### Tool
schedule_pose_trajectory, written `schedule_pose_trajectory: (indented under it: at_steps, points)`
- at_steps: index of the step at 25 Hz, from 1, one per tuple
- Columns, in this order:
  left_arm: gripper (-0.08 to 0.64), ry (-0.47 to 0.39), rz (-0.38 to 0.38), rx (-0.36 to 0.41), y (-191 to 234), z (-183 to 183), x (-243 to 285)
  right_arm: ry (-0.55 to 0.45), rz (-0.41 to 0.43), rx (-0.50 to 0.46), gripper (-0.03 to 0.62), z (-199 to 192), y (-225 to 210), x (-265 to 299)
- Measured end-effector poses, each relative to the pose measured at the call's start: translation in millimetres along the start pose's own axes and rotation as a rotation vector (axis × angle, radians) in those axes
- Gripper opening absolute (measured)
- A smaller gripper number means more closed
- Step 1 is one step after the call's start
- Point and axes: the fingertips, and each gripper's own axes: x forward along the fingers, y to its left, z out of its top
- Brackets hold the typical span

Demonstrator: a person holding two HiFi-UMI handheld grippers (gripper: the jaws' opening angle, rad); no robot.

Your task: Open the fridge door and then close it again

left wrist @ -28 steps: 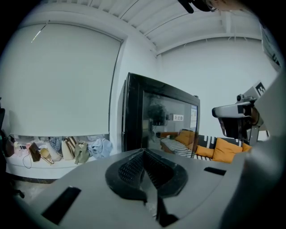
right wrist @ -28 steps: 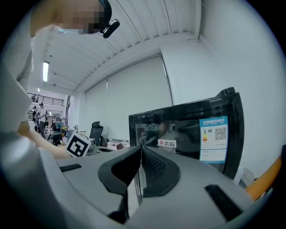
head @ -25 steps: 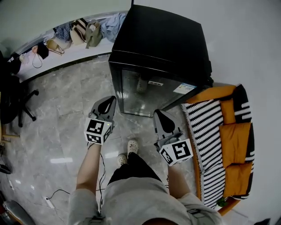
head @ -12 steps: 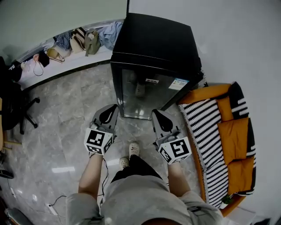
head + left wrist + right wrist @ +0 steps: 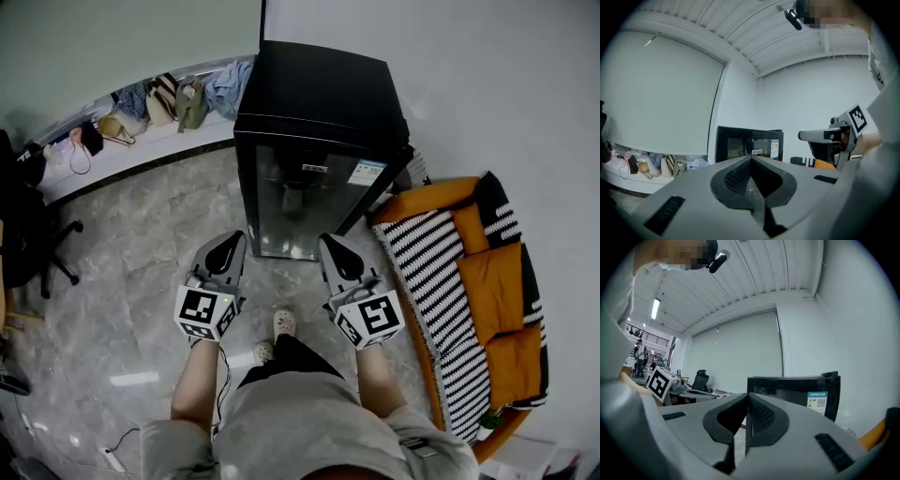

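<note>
Fingers [image 5: 736, 176] of the left gripper [image 5: 236, 238] and right gripper [image 5: 326, 241] are pressed together, holding nothing, facing the closed fridge [image 5: 319, 103].

Bags [image 5: 192, 101] line a ledge [image 5: 141, 150]; a striped orange sofa [image 5: 497, 281] sits well apart.

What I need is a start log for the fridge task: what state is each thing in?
Fridge door: closed, untouched.
Left gripper: shut, empty, short of the door.
Right gripper: shut, empty, short of the door.
</note>
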Motion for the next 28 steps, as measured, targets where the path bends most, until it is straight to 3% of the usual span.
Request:
schedule_pose_trajectory:
  at_steps: [9,28]
  points:
    - [0.014,-0.052,0.005,0.046,-20.2,23.1,-34.7,-0.02,-0.015,-0.012,0.017,8.9,17.9,-26.7]
    - [0.014,-0.101,0.0,0.031,-33.4,34.6,-69.3,-0.061,-0.015,-0.029,0.017,22.3,46.3,-47.9]
